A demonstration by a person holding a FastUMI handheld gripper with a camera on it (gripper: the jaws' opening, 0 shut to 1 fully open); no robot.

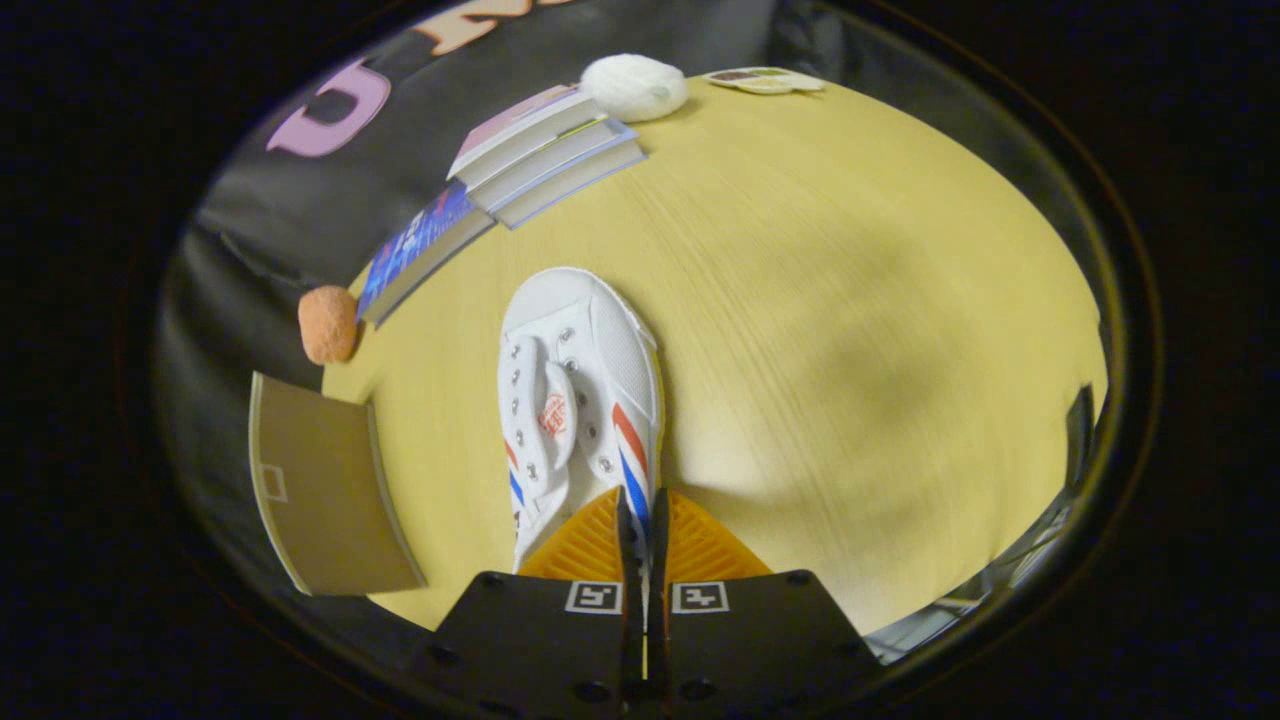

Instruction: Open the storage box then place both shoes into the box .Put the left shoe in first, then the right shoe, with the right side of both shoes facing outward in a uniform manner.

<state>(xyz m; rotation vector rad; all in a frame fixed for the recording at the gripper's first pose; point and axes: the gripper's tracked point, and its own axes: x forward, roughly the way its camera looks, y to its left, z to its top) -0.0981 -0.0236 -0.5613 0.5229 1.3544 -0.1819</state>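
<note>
A white canvas shoe (575,390) with red and blue side stripes points away from me, its toe toward the books. My gripper (642,520) is shut on the shoe's right side wall near the heel, the thin canvas pinched between both fingers. The shoe seems lifted slightly over the yellow table (850,300). A brown flat panel (320,490), perhaps the storage box's lid or flap, sits to the left of the shoe at the table's edge.
A stack of books (540,150) lies beyond the shoe, with another blue-covered book (420,245) beside it. A white fluffy ball (633,87) rests past the books. An orange ball (328,323) sits by the brown panel. A flat card (765,80) lies at the far edge.
</note>
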